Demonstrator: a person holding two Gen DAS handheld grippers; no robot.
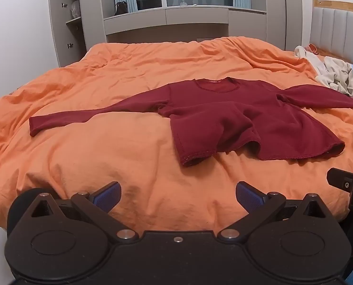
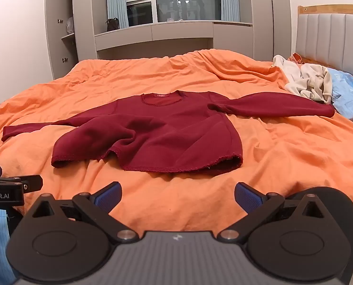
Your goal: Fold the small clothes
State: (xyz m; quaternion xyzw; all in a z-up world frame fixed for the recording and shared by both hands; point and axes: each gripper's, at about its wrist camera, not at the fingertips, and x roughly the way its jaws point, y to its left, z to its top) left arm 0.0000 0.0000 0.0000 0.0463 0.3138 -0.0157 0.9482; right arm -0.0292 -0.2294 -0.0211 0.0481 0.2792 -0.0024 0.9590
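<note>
Dark red long-sleeved knit top [image 1: 223, 116] lies flat on the bed's rumpled orange duvet [image 1: 105, 156], both sleeves stretched sideways, hem rumpled. Left gripper [image 1: 178, 196] and right gripper [image 2: 178, 196] hover near the hem, fingers spread wide, grasping nothing. Cream crumpled clothes [image 2: 304, 80] sit by the headboard.
</note>
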